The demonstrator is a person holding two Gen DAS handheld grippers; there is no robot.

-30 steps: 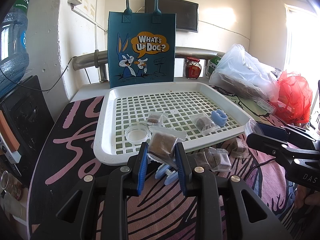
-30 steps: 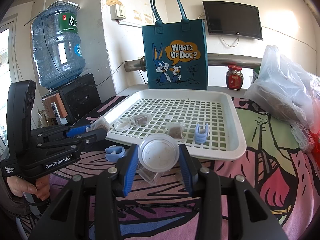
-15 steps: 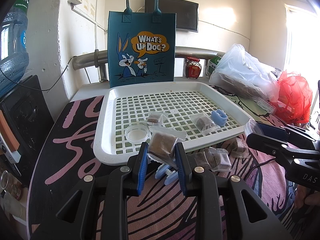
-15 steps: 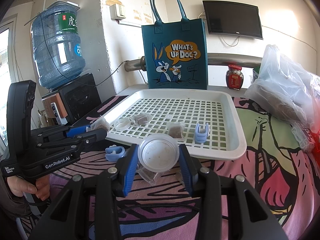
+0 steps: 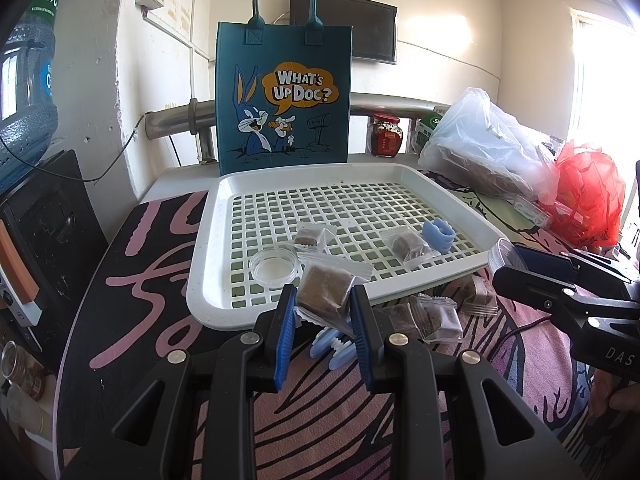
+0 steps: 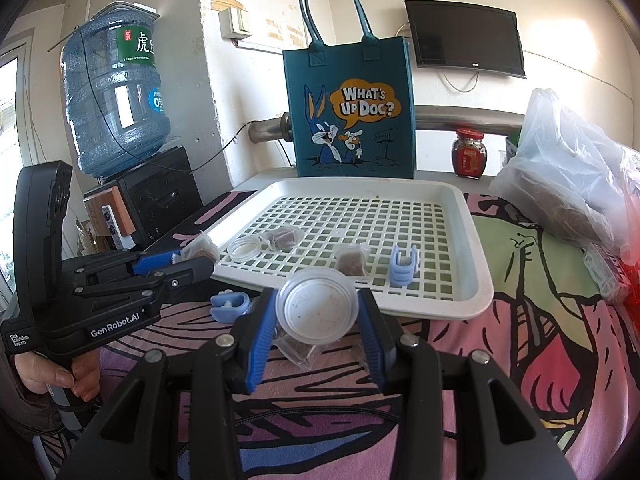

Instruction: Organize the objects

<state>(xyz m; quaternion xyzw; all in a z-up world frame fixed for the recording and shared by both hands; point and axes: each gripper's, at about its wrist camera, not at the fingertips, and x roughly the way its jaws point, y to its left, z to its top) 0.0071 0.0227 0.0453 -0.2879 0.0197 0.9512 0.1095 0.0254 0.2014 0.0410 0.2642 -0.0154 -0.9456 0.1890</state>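
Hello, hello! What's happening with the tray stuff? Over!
Left hand-held gripper shut on snack packet. Right hand-held gripper shut on round lid. White tray ahead, unblocked.

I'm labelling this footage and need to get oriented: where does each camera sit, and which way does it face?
Left wrist view: sits on the left gripper, looking along its fingers, which pinch a wrapped brown snack, toward the white tray; the right gripper enters from the right.
Right wrist view: sits on the right gripper, which clamps a round clear container, facing the same tray; the left gripper and a hand show at left.
Shared: tray, teal tote bag, red-lidded jar.
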